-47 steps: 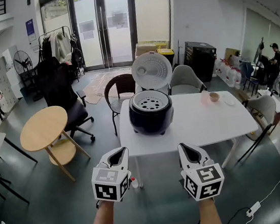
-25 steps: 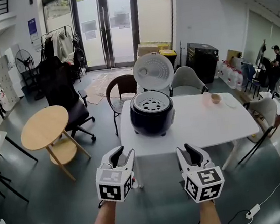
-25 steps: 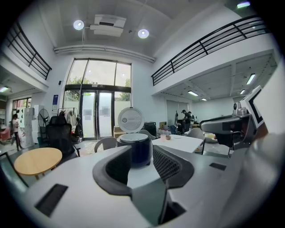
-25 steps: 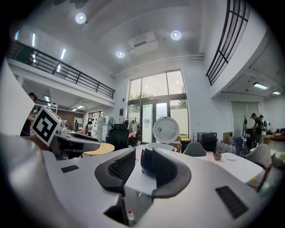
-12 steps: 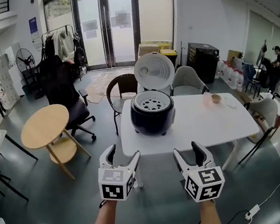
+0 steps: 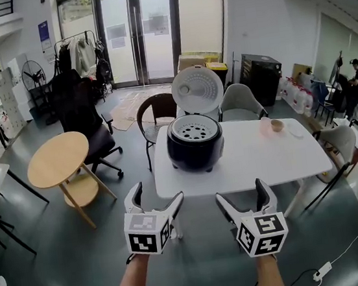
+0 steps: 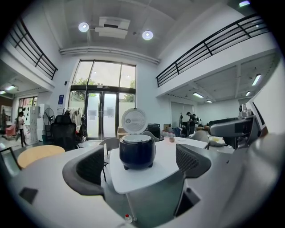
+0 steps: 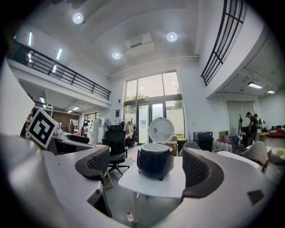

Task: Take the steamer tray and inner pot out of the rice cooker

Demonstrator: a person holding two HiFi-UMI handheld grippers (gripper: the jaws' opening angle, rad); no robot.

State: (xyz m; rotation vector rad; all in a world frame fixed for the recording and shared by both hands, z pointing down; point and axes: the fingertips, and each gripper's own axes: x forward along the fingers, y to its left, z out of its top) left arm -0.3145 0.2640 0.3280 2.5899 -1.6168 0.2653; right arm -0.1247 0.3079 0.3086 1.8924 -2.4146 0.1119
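A black rice cooker (image 6: 195, 145) stands at the left end of a white table (image 6: 265, 154), its white lid (image 6: 197, 89) tipped up. A perforated steamer tray (image 6: 193, 129) sits in its top; the inner pot is hidden beneath. Both grippers hover side by side short of the table's near edge, aimed at the cooker. My left gripper (image 6: 155, 198) has its jaws opening wide with nothing between them, and the cooker (image 7: 137, 151) is framed far ahead of it. My right gripper (image 6: 241, 193) is opening too, empty, with the cooker (image 8: 154, 161) well beyond its jaws.
A round wooden side table (image 6: 57, 161) and a black office chair (image 6: 81, 119) stand to the left. Two chairs (image 6: 157, 112) (image 6: 238, 104) sit behind the white table. A small bowl (image 6: 276, 125) rests at its far right. A small bottle (image 7: 128, 218) lies on the floor below.
Both grippers' jaws have spread from nearly shut to wide apart. The hands have stayed where they were, short of the table.
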